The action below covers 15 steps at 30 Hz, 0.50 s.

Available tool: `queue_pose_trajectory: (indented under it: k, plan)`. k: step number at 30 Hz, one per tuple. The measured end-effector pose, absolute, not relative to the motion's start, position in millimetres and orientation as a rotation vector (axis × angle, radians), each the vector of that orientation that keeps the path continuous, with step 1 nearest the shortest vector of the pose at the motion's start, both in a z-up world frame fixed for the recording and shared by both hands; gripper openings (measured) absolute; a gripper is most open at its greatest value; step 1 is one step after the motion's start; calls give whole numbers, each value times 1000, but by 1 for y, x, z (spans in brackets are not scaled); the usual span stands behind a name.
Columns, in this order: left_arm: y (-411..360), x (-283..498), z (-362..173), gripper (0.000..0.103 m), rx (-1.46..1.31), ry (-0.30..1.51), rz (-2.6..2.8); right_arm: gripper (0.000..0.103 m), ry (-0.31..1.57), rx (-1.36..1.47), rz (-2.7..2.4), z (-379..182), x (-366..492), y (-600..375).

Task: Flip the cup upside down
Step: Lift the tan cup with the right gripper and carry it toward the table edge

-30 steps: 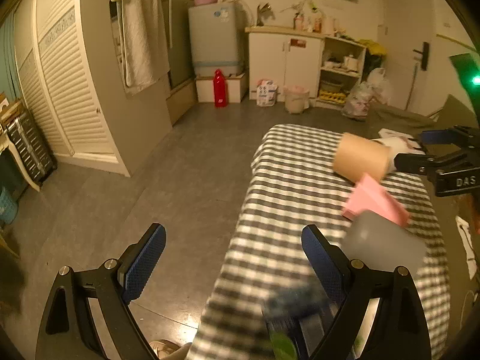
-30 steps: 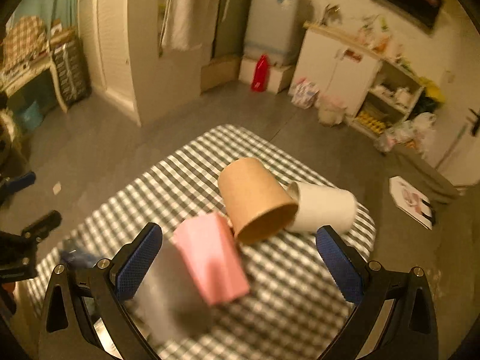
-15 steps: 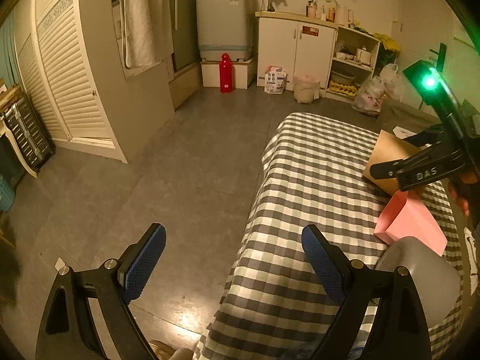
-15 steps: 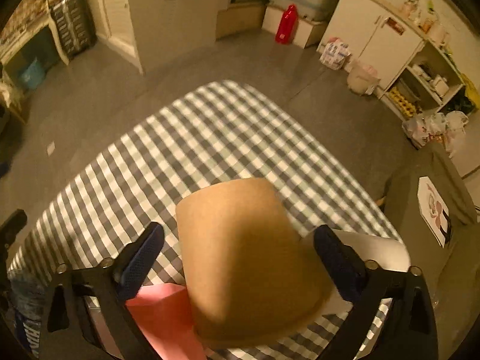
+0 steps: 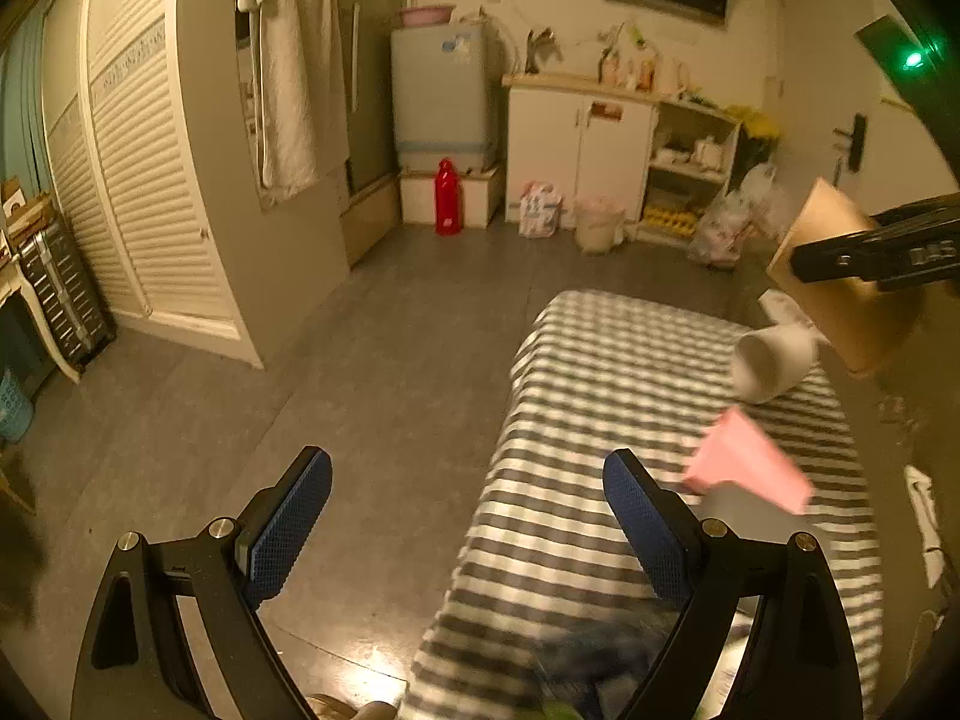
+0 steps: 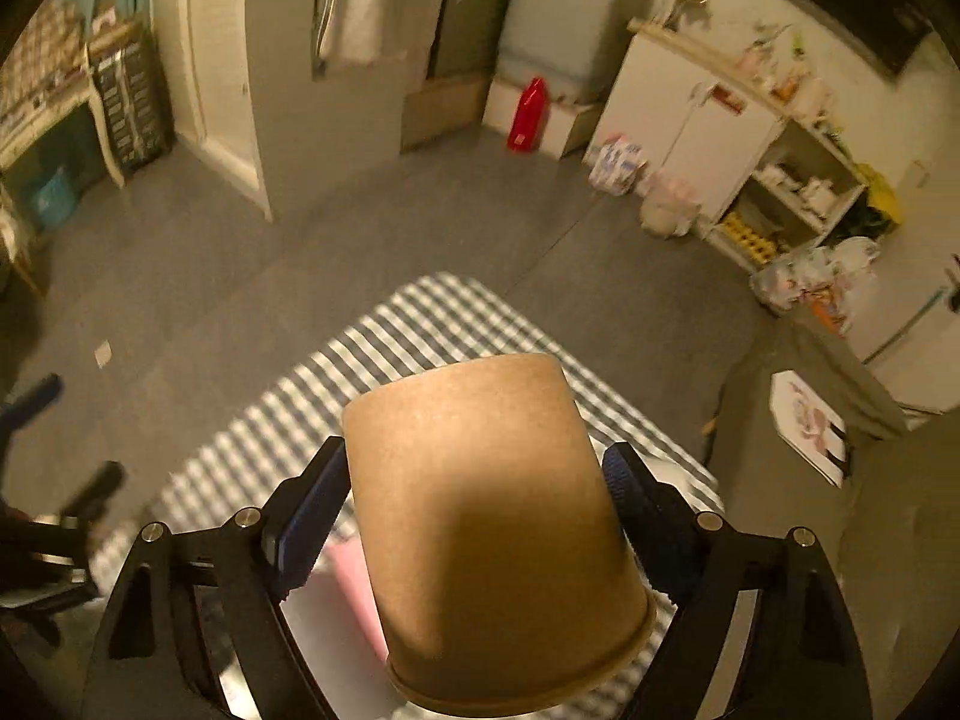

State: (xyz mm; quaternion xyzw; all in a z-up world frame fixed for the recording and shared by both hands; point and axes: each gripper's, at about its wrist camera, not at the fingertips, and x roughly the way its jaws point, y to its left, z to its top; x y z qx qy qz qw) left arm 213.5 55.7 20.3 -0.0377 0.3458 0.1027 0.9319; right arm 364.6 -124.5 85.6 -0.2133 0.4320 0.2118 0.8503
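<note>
My right gripper (image 6: pixel 474 498) is shut on a brown paper cup (image 6: pixel 492 522), held in the air above the checked table (image 6: pixel 420 324), base away from me and rim towards the camera. In the left wrist view the same cup (image 5: pixel 840 300) hangs at the right edge in the right gripper (image 5: pixel 876 249). My left gripper (image 5: pixel 468 516) is open and empty, low at the table's near left corner. A white cup (image 5: pixel 774 360), a pink cup (image 5: pixel 750 474) and a grey cup (image 5: pixel 744 510) lie on their sides on the table (image 5: pixel 600 420).
The table stands on a grey floor (image 5: pixel 360 330). A red bottle (image 5: pixel 447 198), a washing machine (image 5: pixel 444 102) and a white cabinet (image 5: pixel 582 156) are by the far wall. A louvred wardrobe (image 5: pixel 144 180) is on the left. A dark blue blurred object (image 5: pixel 594 660) lies near the table's front edge.
My right gripper has closed on the brown cup and lifted it off the table, turning its base away from the camera. The left gripper stays open, its view shifted slightly.
</note>
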Motion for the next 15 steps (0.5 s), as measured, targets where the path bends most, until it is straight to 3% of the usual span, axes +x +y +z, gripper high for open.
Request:
queue_pose_trajectory:
  k: [7,15]
  plan:
    - [46,147,59,95,-89,632,152,85,967,-307,356,128,240,-159]
    - [38,86,47,95,-57,652,122,85,1178,-6,211,28,131,-192]
